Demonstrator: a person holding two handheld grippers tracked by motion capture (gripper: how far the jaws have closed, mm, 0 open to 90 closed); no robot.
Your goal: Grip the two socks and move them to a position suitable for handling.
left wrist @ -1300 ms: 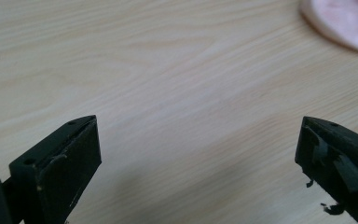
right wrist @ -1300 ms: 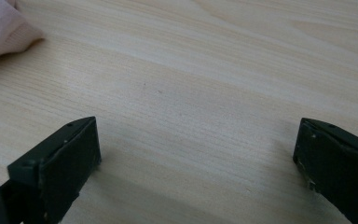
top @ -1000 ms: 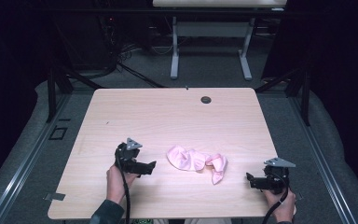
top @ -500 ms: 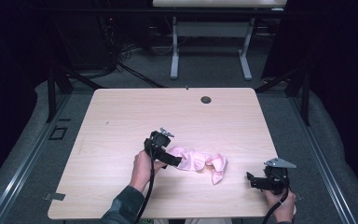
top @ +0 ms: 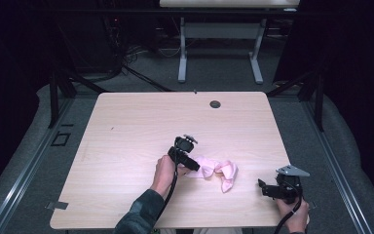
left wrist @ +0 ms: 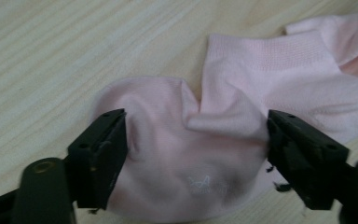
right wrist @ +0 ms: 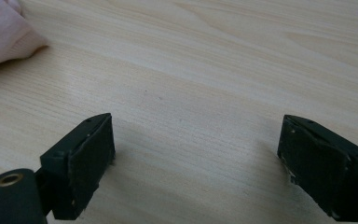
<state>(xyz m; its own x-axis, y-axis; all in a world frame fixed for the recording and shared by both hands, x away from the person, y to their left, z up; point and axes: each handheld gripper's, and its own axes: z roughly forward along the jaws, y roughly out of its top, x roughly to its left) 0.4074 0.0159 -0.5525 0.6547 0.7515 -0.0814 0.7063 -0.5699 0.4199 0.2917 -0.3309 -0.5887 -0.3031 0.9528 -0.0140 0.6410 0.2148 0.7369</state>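
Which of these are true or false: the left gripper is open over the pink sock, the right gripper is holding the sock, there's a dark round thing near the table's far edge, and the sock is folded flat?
1. The left gripper is open, its jaws either side of the pink sock. True.
2. The right gripper holds the sock. False: it is open over bare table, apart from the sock.
3. A dark round fitting sits near the table's far edge. True.
4. The sock lies folded flat. False: it is crumpled.
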